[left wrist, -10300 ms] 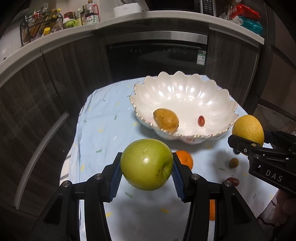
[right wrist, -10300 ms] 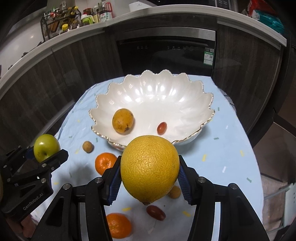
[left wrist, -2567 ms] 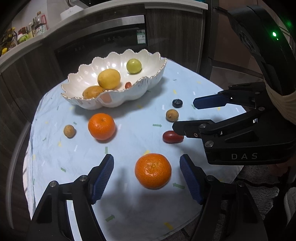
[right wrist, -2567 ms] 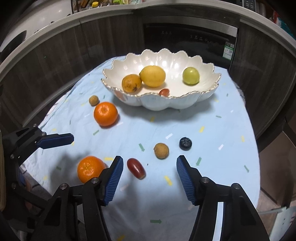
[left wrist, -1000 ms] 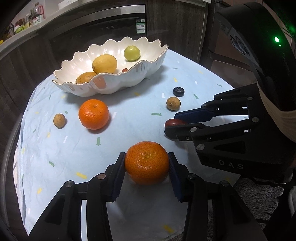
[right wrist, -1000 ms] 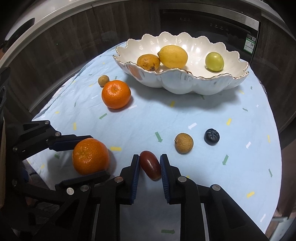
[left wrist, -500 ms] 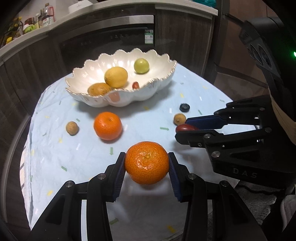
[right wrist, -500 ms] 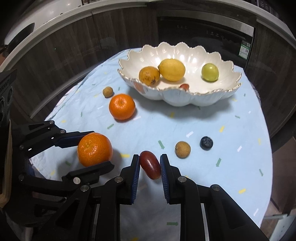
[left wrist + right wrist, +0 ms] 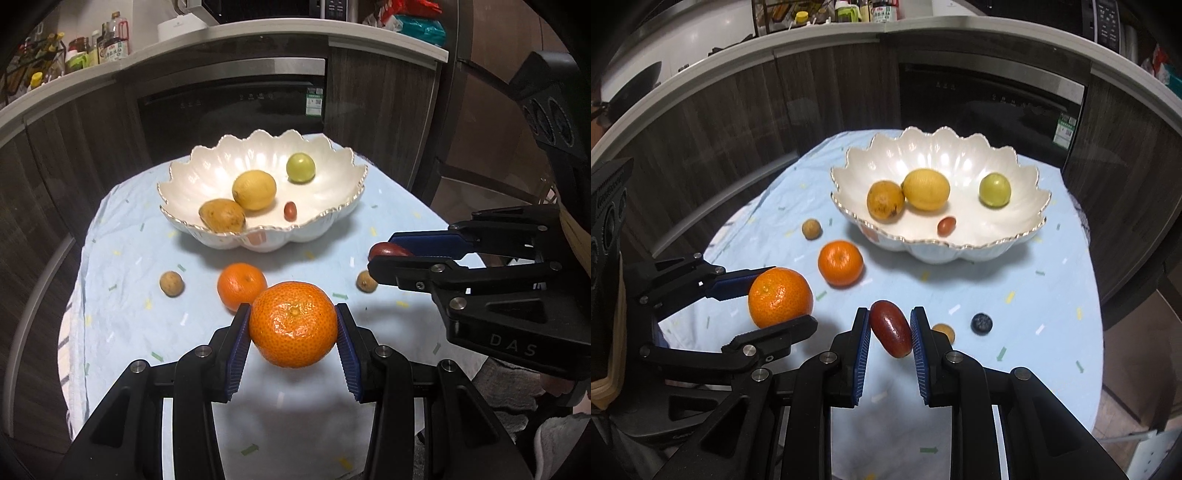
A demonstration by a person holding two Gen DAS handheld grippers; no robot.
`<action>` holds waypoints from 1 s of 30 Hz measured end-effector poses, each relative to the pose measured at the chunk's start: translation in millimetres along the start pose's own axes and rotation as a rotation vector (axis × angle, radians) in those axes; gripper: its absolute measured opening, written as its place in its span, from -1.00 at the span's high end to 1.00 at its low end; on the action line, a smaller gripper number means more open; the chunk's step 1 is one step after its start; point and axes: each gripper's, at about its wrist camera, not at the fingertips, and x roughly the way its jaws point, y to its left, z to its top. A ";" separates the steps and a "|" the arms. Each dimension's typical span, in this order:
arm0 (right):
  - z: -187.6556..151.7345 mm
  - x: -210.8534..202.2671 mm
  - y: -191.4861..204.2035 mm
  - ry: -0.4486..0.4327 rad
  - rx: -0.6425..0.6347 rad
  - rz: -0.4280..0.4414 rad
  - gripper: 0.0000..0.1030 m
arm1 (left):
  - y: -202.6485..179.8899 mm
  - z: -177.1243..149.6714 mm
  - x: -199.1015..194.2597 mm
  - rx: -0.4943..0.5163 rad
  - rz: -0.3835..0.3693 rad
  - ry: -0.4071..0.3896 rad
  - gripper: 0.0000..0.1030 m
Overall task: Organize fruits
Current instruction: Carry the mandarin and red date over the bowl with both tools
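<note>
My left gripper is shut on a tangerine, held above the tablecloth; the same tangerine shows at the left in the right wrist view. My right gripper is shut on a dark red oval fruit, lifted off the cloth; that red fruit peeks out between the right gripper's fingers in the left wrist view. The white scalloped bowl holds a lemon, a green fruit, a brownish fruit and a small red fruit.
On the light blue tablecloth lie a second tangerine, a small brown fruit, another one and a blueberry. Dark cabinets and an oven front stand behind the round table.
Both grippers have risen with their fruits, so the tangerine and the red fruit now hang above the cloth. The bowl sits lower and nearer the middle of both views.
</note>
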 end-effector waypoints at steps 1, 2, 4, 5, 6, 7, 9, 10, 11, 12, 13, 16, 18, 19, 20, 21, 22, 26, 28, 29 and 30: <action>1.0 -0.7 0.6 -0.003 0.001 -0.001 0.54 | 1.0 1.6 -0.9 -0.002 0.002 -0.002 0.15; 2.7 -2.1 0.3 -0.008 0.004 -0.003 0.54 | 2.4 3.5 -2.2 -0.006 0.004 -0.005 0.15; 5.8 -5.0 -0.3 -0.017 0.008 -0.009 0.54 | 3.9 7.0 -4.2 -0.013 0.007 -0.012 0.15; 8.1 -6.6 -0.5 -0.023 0.012 -0.011 0.54 | 5.0 8.8 -5.4 -0.015 0.010 -0.015 0.15; 10.0 -7.7 -0.8 -0.027 0.014 -0.015 0.54 | 6.0 11.0 -6.4 -0.018 0.014 -0.017 0.15; 10.8 -8.4 -0.7 -0.030 0.016 -0.018 0.54 | 7.0 13.5 -7.4 -0.022 0.016 -0.019 0.15; 14.8 -11.1 -1.5 -0.039 0.023 -0.021 0.54 | 9.3 17.4 -8.4 -0.029 0.015 -0.025 0.15; 17.1 -12.3 -2.1 -0.045 0.027 -0.023 0.54 | 10.0 19.6 -9.0 -0.032 0.016 -0.029 0.15; 18.8 -13.4 -2.7 -0.050 0.030 -0.026 0.54 | 10.8 22.3 -9.5 -0.033 0.018 -0.034 0.15; 20.2 -14.1 -3.5 -0.054 0.034 -0.028 0.54 | 11.3 24.8 -10.0 -0.034 0.020 -0.037 0.15; 21.5 -15.3 -4.6 -0.058 0.038 -0.028 0.54 | 11.9 27.4 -9.8 -0.036 0.020 -0.039 0.15; 27.8 -18.0 -7.5 -0.073 0.051 -0.034 0.54 | 14.1 36.9 -10.2 -0.040 0.026 -0.052 0.15; 32.6 -19.4 -9.9 -0.084 0.058 -0.042 0.54 | 15.2 41.4 -10.6 -0.041 0.030 -0.061 0.15; 34.4 -19.8 -11.1 -0.088 0.060 -0.044 0.54 | 16.1 44.8 -10.5 -0.041 0.034 -0.066 0.15; 36.6 -20.6 -12.7 -0.093 0.064 -0.049 0.54 | 17.3 47.7 -10.4 -0.041 0.037 -0.069 0.15; 38.3 -20.8 -13.5 -0.097 0.066 -0.052 0.54 | 18.3 50.1 -10.0 -0.042 0.041 -0.070 0.15; 40.3 -20.9 -14.6 -0.101 0.070 -0.055 0.54 | 19.7 53.7 -9.2 -0.043 0.045 -0.072 0.15; 48.2 -20.3 -19.9 -0.113 0.087 -0.068 0.54 | 24.0 63.1 -5.9 -0.047 0.055 -0.080 0.15; 51.2 -20.2 -22.6 -0.120 0.094 -0.073 0.54 | 26.3 68.2 -3.9 -0.048 0.058 -0.083 0.15; 53.9 -19.5 -24.5 -0.125 0.099 -0.077 0.54 | 27.3 70.4 -2.8 -0.050 0.059 -0.084 0.15; 55.8 -19.1 -25.8 -0.128 0.102 -0.080 0.54 | 28.0 72.6 -1.7 -0.052 0.059 -0.084 0.15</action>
